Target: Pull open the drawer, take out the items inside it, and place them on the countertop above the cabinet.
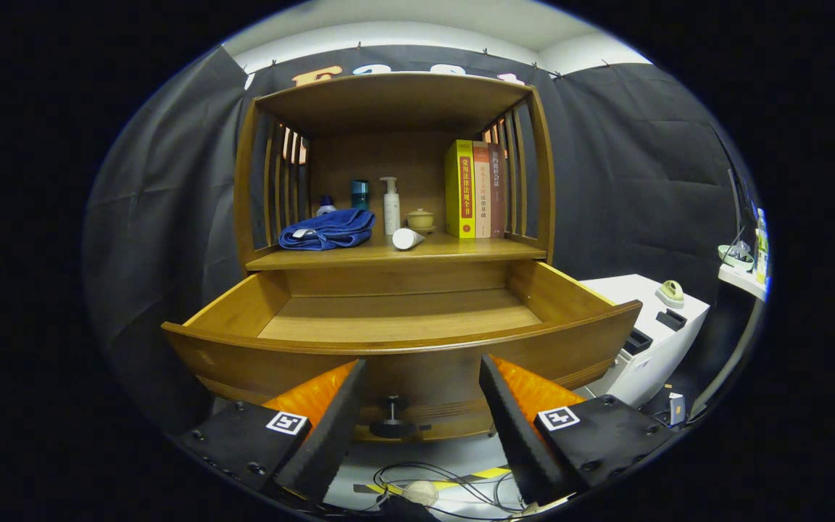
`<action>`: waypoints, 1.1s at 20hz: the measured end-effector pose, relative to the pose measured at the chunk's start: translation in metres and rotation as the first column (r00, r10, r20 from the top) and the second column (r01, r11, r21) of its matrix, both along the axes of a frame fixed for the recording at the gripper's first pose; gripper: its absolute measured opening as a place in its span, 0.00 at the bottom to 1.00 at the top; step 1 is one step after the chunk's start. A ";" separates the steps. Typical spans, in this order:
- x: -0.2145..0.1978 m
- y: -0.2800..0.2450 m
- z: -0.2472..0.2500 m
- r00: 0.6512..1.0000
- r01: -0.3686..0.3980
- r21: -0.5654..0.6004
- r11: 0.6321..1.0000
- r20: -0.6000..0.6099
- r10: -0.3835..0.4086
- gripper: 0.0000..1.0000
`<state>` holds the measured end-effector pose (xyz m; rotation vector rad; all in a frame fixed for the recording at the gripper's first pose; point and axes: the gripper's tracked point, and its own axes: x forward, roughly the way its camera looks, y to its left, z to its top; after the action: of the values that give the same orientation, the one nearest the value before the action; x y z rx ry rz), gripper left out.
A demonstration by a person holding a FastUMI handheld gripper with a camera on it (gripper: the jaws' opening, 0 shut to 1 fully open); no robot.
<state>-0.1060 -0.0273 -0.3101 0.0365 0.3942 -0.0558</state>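
A: Cabinet [396, 217]?
B: I see it straight ahead, drawer [403, 341] pulled fully out, floor bare wood.
A: Countertop [454, 250] above?
B: Blue towel [328, 230], three books [475, 190], pump bottle [391, 206], a white tube [406, 238] on its side.
A: Gripper [423, 377]?
B: My fingers are spread wide, nothing between them, tips just short of the drawer front; knob [392, 419] sits between them.

Drawer [403, 341] ahead of fingers: honey-brown wood, dark knob [392, 420]. Beyond, on countertop [461, 250]: blue towel [329, 230], white pump btl [391, 206], teal jar [360, 194], yellow book [459, 188] w/ red spine mark.
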 end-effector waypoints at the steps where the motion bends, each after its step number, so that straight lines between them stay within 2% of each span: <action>1: 0.002 0.001 -0.002 1.000 -0.005 -0.013 1.000 0.005 0.005 1.00; 7: 0.002 0.007 -0.013 1.000 -0.022 -0.031 0.999 0.013 0.022 0.99; 9: 0.004 0.010 -0.014 1.000 -0.014 -0.005 1.000 0.015 0.014 0.99; 12: 0.011 0.016 -0.014 0.999 -0.046 -0.019 0.999 0.011 0.046 0.98; 22: 0.041 0.017 -0.020 0.999 -0.038 -0.009 0.999 -0.005 0.038 0.97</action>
<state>-0.0649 -0.0105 -0.3302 0.0199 0.3990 -0.0202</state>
